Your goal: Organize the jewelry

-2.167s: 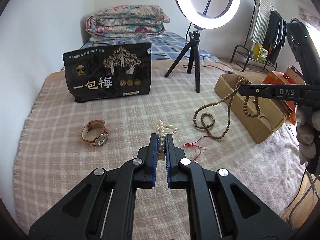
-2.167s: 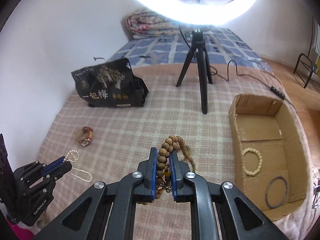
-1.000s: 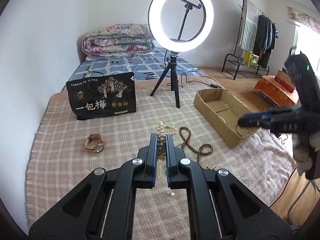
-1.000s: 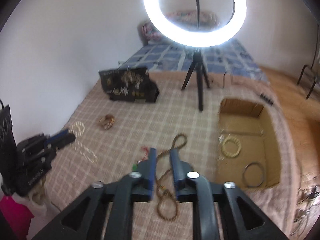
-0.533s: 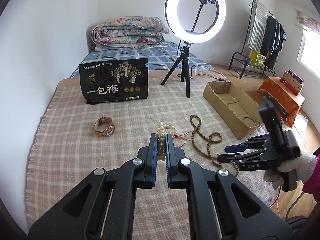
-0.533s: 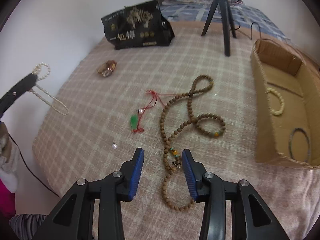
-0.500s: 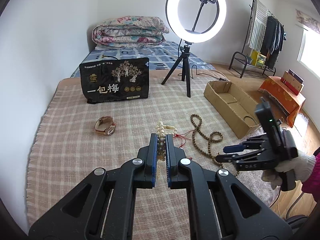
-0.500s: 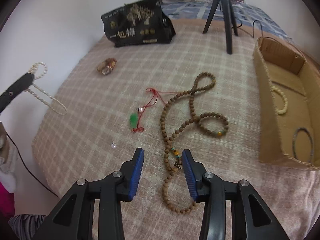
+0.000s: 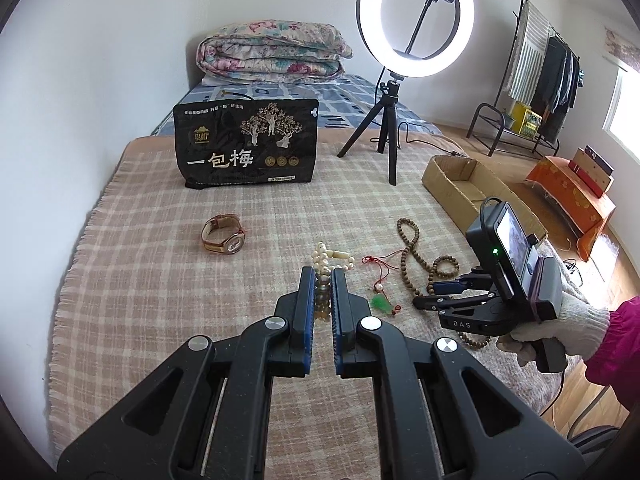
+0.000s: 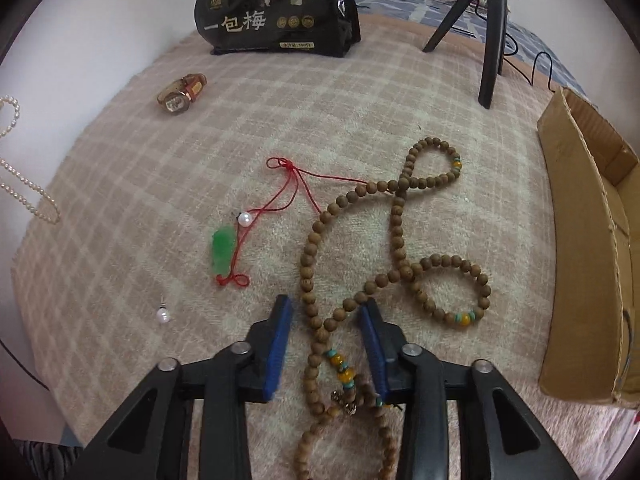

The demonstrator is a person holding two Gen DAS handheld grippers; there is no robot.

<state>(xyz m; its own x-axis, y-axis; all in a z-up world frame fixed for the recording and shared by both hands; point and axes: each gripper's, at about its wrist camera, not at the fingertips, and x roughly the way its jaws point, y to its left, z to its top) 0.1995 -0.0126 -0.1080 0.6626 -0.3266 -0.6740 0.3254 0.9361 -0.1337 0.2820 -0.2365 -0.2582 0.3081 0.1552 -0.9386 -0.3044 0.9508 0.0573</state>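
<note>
Between the right fingers: two strands of the wooden bead necklace (image 10: 394,216) lie on the blanket; the right gripper (image 10: 326,322) is partly open around them, its pads not pressing yet.
Just changed: the right fingers have just been closing, and they sit much lower over the beads than a moment ago. A little earlier the necklace was hanging from these fingers; now it lies loose on the blanket (image 10: 360,92).
What it means: I think the beads slipped out and must be grabbed again before they can go in the cardboard box (image 10: 576,216).
Left fingers: the left gripper (image 9: 323,280) is shut tight on the pearl necklace (image 9: 326,260), same as before.
Long way of the beads: they run from the right fingers away toward the tripod (image 10: 490,20), twisted into loops.
Near the beads: the red string with a green stone (image 10: 222,250) is just left of them, the box right, the watch (image 10: 182,92) far left.
</note>
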